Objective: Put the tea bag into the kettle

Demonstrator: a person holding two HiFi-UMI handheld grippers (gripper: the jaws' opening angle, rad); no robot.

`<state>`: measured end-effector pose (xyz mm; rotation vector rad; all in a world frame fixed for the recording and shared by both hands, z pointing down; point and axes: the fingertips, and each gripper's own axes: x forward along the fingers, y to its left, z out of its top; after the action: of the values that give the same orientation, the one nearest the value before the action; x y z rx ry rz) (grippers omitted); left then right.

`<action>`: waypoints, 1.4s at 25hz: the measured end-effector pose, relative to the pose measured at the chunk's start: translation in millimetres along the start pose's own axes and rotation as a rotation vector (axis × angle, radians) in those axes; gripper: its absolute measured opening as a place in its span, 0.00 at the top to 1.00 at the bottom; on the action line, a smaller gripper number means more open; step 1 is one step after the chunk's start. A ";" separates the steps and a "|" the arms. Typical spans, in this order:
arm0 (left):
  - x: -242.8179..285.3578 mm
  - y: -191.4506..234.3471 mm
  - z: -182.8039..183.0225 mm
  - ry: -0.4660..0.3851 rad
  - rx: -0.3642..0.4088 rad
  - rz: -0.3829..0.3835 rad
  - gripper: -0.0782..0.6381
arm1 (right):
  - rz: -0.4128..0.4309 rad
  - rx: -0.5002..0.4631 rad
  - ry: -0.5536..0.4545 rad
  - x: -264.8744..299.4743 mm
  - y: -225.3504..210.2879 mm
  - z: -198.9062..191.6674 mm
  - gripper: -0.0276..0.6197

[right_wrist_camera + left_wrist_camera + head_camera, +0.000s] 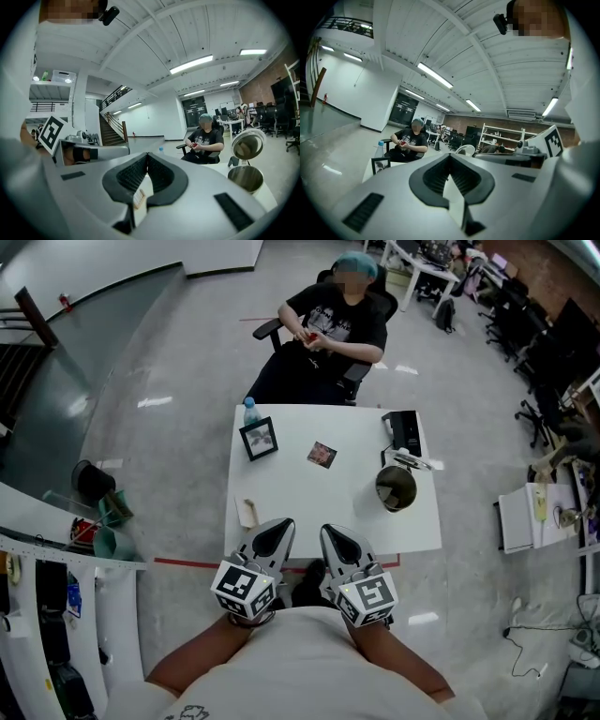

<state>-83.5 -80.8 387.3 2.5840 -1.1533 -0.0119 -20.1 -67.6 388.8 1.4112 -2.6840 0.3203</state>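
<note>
The white bench point(309, 493) lies straight ahead of you, with its near edge at your waist, so everything on it can be reached by leaning in. A seated person point(328, 329) at the far side is busy with their own hands and is not part of this job.

The kettle point(396, 487) stands toward the right edge with its lid tipped back (the mouth is wide open, which is just what a dropped bag needs). Its black base point(405, 430) sits just behind it.

Your left hand-held gripper point(282, 526) and right hand-held gripper point(329, 532) hover side by side over the near edge. Each has its jaws pressed together on nothing, so I judge this a carrying posture and no grasp has begun.

A photo frame point(258, 439) and a bottle point(250, 411) stand at the far left corner, well clear of your path.

The tea bag point(247, 513) lies flat near the left of the near edge, just beside your left hand-held gripper. That one will probably have to spread its jaws first.
</note>
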 end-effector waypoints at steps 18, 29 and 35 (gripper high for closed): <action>127.9 41.4 -4.4 0.083 -0.022 0.056 0.88 | 0.043 0.069 0.054 77.0 -119.0 -1.6 0.94; 165.1 83.1 -12.1 0.117 -0.040 0.012 0.88 | -0.021 0.080 0.091 117.9 -144.3 -7.3 0.94; 177.1 109.2 -6.9 0.108 -0.035 -0.030 0.88 | -0.083 0.094 0.118 140.4 -147.6 -15.9 0.94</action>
<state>-42.1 -276.3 445.7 2.5374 -1.0669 0.0991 21.2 -258.0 450.3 1.4741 -2.5397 0.5119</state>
